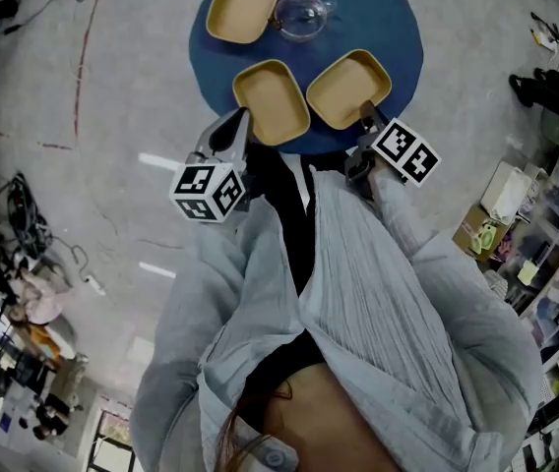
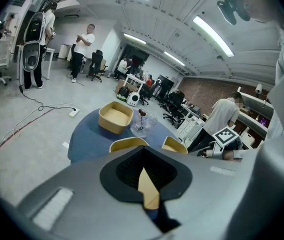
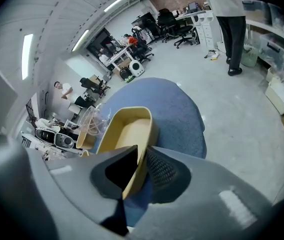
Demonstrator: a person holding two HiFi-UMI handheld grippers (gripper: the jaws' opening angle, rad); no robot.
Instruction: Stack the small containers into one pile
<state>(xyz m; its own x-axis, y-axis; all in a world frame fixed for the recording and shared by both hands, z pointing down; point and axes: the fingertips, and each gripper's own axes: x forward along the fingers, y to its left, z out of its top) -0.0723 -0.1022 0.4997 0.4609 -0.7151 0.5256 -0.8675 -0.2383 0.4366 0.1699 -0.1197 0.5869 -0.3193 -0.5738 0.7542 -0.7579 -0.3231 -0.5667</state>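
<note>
scene: blue round table (image 1: pixel 398 28) at the far side of the head view, carrying three tan rectangular containers and a clear glass dish (image 1: pixel 302 15).
left gripper (image 2: pixel 146 184): jaws drawn in on a thin tan wall, read as the near rim of the near-left container (image 1: pixel 272 101). the pads look pressed on both faces.
right gripper (image 3: pixel 134 171): jaws nearly together, clamped across the near rim wall of the near-right container (image 1: pixel 348 88). the smooth pad is inside the tub, the ribbed pad outside.
near-left container: at the near edge of the table, long axis roughly near to far.
near-right container: just right of the near-left one, close corners almost meeting. long axis slants from near-left to far-right. cannot tell whether it is off the table top.
far container (image 1: pixel 244 6): far-left on the table, just beside the glass dish and well apart from both grippers.
progress (judgement): nothing nested yet. all three containers sit singly, two of them gripped by the rim.
key relation: the two held containers lie side by side, but their long axes splay apart instead of running parallel.
next move (judgement): whichever one is lifted must be turned until the axes match before it drops into the other.
nearer hand: the far container lies almost straight beyond the near-left one, so the left gripper is the closer.
risk (judgement): the glass dish sits close to the far container.
</note>
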